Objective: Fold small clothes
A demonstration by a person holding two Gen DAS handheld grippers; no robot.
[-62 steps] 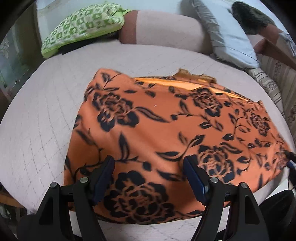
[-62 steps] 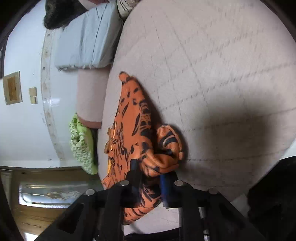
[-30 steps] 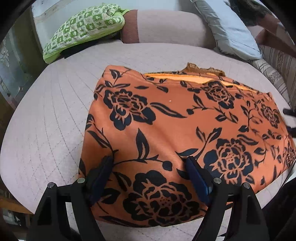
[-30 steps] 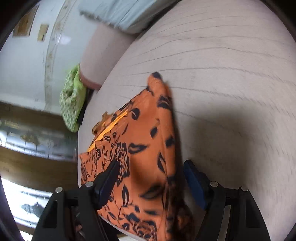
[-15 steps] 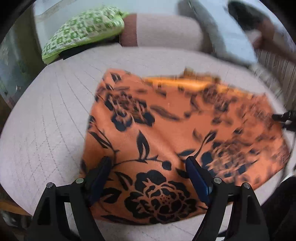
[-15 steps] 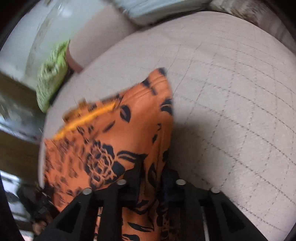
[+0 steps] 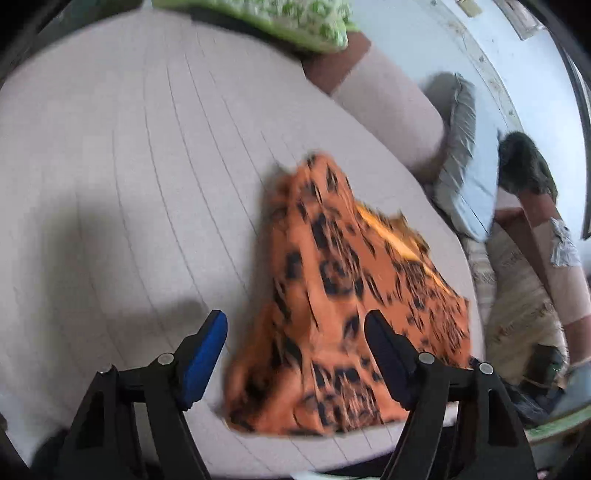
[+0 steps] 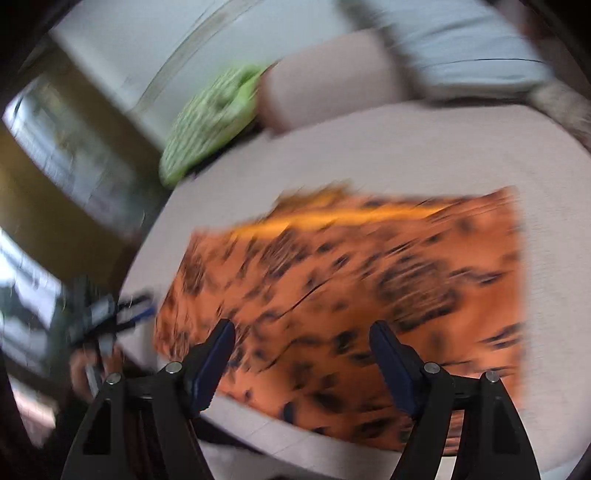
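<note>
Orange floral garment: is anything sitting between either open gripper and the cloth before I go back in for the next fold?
Nothing visible. The orange floral garment lies on the quilted bed cover, directly ahead of the open left gripper and right gripper. The green pillow sits far back.

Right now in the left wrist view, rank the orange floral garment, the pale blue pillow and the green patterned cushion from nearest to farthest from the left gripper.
1. Orange floral garment: lying between the open fingers of the left gripper, toward the right.
2. Pale blue pillow: far right, past the bed edge.
3. Green patterned cushion: top, at the far end of the bed.
</note>
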